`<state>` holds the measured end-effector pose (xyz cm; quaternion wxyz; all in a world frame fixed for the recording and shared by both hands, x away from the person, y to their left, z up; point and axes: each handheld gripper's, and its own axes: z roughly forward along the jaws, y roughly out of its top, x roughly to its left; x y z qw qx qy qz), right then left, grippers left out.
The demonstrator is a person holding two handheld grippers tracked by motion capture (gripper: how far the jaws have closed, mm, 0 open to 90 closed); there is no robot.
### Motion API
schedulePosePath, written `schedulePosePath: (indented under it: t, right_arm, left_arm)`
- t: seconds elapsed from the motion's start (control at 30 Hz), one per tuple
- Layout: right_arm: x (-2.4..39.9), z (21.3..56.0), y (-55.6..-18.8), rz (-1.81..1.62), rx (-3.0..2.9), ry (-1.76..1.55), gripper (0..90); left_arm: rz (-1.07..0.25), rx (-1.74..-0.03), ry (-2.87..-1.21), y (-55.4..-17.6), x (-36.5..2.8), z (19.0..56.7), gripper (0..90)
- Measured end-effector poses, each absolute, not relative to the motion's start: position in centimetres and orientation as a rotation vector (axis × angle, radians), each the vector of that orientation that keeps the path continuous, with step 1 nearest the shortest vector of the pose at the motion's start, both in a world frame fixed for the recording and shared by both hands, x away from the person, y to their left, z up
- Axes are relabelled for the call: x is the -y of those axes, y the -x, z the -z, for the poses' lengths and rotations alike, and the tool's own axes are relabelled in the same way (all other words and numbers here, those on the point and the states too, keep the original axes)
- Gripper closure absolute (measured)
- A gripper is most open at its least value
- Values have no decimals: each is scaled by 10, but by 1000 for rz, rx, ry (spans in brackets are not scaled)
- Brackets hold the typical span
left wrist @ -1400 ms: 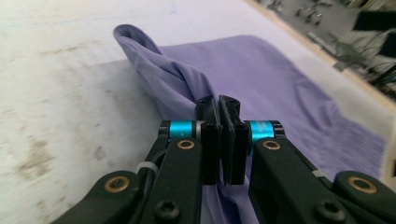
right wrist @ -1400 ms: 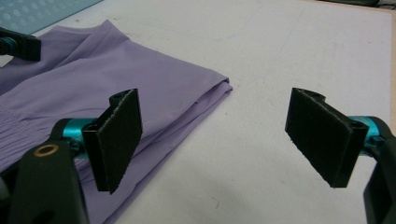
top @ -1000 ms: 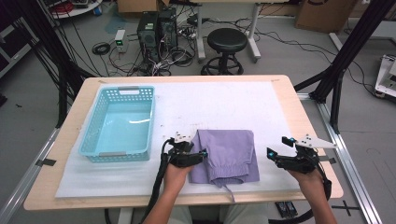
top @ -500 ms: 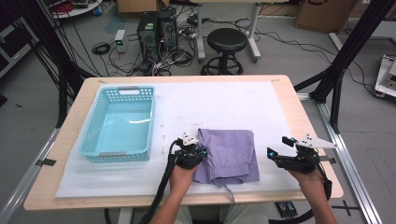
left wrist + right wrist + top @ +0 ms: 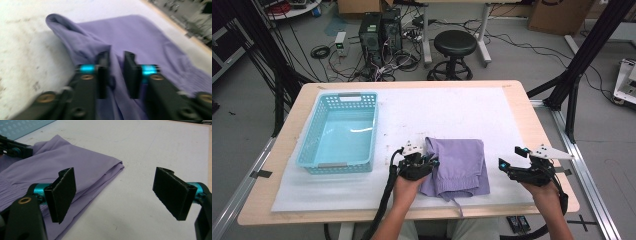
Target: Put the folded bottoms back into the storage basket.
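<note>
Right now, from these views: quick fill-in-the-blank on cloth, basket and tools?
1. The folded cloth is ____ in colour.
2. The basket lies on the ____ tool's side of the cloth.
3. The left tool has a ridge of ____ between its pads.
4. The right tool stands wide ____ over the white mat.

Missing: purple; left; cloth; open

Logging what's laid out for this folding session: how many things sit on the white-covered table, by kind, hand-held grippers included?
Folded purple cloth garment: 1
Light blue plastic basket: 1
Black two-jaw grippers, left gripper and right gripper: 2
Total: 4
</note>
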<state>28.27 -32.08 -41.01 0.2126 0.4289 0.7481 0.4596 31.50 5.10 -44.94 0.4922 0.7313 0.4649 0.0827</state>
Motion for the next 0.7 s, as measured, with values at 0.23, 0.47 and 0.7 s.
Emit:
schedulePosePath:
  t: [0.23, 0.47, 0.7]
  right_arm:
    - [321, 411, -283, -1277, -2078, -1193, 190]
    - [321, 410, -283, -1281, -2074, -1196, 189]
    - [323, 410, -282, -1284, -2070, -1198, 190]
  left_arm:
    - [-275, -1152, -1852, -316, -44, 453, 501]
    - [-326, -1148, -1897, -314, -38, 452, 854]
    - [-230, -1058, -1760, -310, -41, 445, 861]
